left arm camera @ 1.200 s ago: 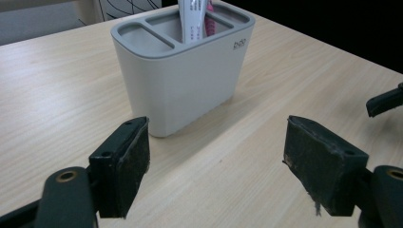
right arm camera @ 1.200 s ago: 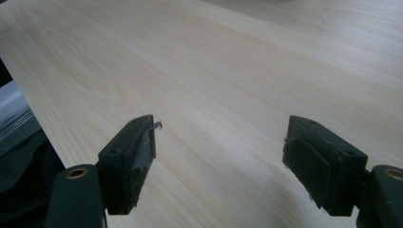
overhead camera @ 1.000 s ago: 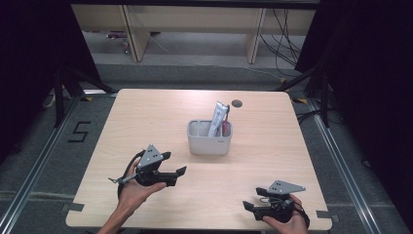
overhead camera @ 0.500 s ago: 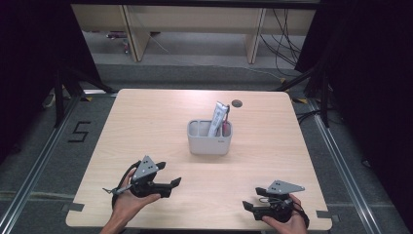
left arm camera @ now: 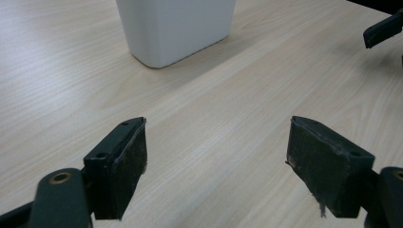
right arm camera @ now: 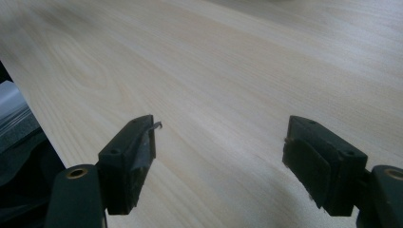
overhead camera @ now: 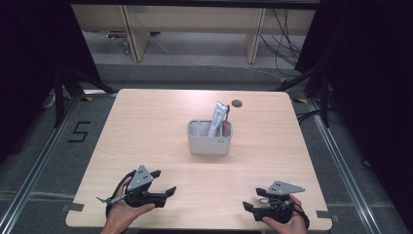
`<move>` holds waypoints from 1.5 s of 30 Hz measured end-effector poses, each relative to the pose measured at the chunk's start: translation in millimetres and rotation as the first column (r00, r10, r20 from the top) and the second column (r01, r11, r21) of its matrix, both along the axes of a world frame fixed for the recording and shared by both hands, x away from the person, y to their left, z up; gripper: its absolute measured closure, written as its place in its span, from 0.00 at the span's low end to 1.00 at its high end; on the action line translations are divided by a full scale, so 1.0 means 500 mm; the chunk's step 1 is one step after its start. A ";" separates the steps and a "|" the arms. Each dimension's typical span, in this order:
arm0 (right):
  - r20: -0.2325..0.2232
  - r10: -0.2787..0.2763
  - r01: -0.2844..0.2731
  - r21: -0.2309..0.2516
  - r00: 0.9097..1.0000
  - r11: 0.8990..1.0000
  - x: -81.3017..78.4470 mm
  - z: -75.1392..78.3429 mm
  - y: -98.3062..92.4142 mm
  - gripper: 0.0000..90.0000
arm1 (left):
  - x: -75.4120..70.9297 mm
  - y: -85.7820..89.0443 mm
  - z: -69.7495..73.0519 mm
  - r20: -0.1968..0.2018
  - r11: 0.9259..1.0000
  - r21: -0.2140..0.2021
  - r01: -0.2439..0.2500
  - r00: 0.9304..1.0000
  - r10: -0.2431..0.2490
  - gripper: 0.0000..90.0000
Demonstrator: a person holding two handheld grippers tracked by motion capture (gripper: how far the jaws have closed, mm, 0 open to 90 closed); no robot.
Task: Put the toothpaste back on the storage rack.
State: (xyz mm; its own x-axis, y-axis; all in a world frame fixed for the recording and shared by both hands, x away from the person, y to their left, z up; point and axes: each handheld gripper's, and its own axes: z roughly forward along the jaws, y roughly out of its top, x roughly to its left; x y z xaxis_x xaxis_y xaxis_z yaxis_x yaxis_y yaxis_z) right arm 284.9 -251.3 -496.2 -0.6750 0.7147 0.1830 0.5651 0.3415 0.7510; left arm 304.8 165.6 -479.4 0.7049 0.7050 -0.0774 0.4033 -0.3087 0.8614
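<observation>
Wood table [overhead camera: 146, 126]: grey bin [overhead camera: 209, 138] near its middle, a packet [overhead camera: 217, 118] upright inside.
Left gripper [overhead camera: 163, 187]: jaws apart, empty.
Right gripper [overhead camera: 249, 207]: jaws apart, empty.

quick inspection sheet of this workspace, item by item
surface: light wood table, bare but for one bin; round dark grommet near far edge
job's things: grey compartment bin mid-table, a flat packet leaning upright in it
clutter: nothing seen
grippers: left gripper and right gripper both open, holding nothing, near the front edge
cables: loose wires on the floor beyond the table
surroundings: wooden shelving behind, floor mark "5" at left
</observation>
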 end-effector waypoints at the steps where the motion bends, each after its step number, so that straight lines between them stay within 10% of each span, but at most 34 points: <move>1: 0.000 0.000 0.000 0.000 1.000 1.000 0.000 0.000 0.000 0.30 | -0.002 0.001 -0.002 -0.002 1.000 -0.001 0.000 1.000 0.000 0.23; 45: 0.000 0.013 -0.013 0.006 1.000 1.000 0.001 0.003 0.003 0.29 | -0.041 0.017 -0.070 -0.081 0.992 0.119 0.033 0.996 -0.024 0.23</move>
State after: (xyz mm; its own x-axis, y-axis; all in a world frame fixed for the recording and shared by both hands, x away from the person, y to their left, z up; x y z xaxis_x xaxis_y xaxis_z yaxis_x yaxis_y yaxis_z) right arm 285.4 -250.0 -494.6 -0.6840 0.7051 0.1869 0.5605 0.3441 0.7533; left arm 284.5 173.9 -514.5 0.7198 0.6924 -0.0503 0.4588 -0.4200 0.7830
